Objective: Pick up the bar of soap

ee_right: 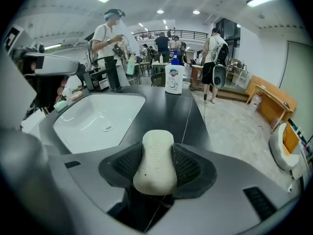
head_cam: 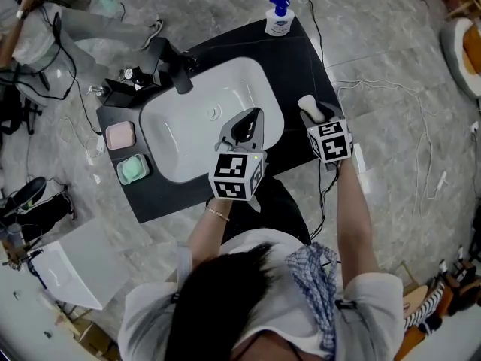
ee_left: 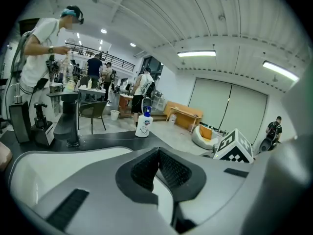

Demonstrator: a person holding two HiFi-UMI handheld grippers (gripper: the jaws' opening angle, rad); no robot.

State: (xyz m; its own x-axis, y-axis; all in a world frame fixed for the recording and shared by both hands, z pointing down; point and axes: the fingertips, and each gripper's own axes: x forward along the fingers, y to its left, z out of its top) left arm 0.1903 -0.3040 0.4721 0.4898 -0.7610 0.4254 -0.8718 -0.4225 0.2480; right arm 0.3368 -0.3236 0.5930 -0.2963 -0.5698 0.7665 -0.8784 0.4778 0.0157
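Clamped in the right tool: the cream, rounded oblong bar of soap, ribbed pads pressing its two long sides, its far end poking out ahead of the tips. Apparently held clear of the matte black worktop below the tool, though no plain gap shows beneath. Just left of the tool, the white sunken basin. Well ahead of it, at the worktop's far edge, a white pump bottle with a blue top.

Left tool clenched on nothing, pads meeting, hanging over the basin beside the right tool.

Possible trouble from here:
- Slipping forward out of the pads. Likely cause: a smooth, perhaps slick bar, gripped only on its narrow sides, with the tool pointing downward.
- Squirting out under a harder squeeze, given the rounded flanks tapering away from the pads.
- Twisting in the grip on any quick swing, with so much of the bar ahead of the pads.
- Landing in the basin to the left, or off the worktop's edge to the right onto the grey floor, if dropped.

Safest judged course: slow, level carrying, no extra squeeze.
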